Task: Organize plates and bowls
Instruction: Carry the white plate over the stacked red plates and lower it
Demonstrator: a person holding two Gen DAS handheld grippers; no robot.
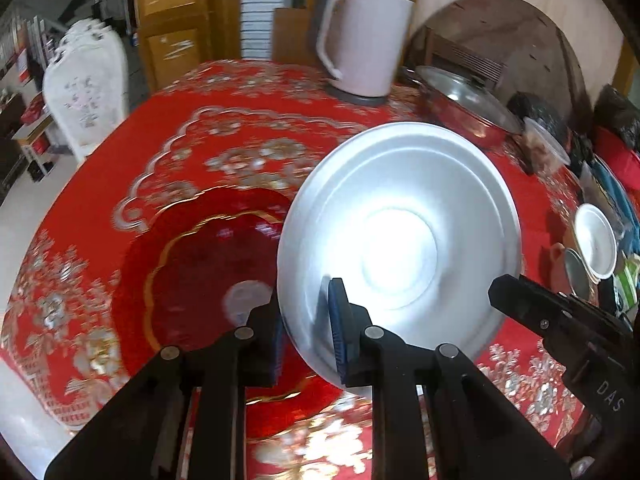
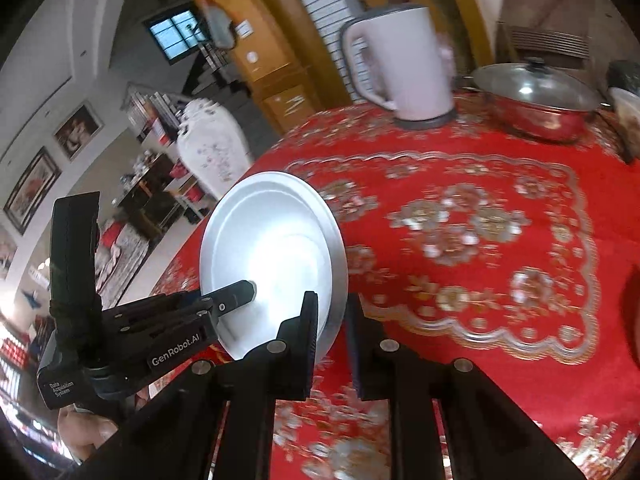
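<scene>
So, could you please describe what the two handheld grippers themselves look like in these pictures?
Both are matte black plastic linkage frames with round silver pivot pins. The left gripper has blue ribbed pads on its fingers. Its body, seen from the right wrist, bears white lettering "GenRobot.AI" and "Data Acquisition System". The right gripper has black fingers; from the left wrist its body shows "DAS". No cables or sleeves are visible.

Held tilted above the table (image 1: 132,168) between two grippers: a plate (image 1: 400,232), gripped at its near rim by the left gripper (image 1: 308,340) and at the opposite rim by the right gripper (image 2: 332,332). Lay below and left of it, flat on the table: a tray (image 1: 208,264). Stood behind, at the far edge: a kettle (image 1: 364,40), with a lidded pot (image 1: 464,104) to its right. Stacked at far right: small bowls (image 1: 596,240).
</scene>
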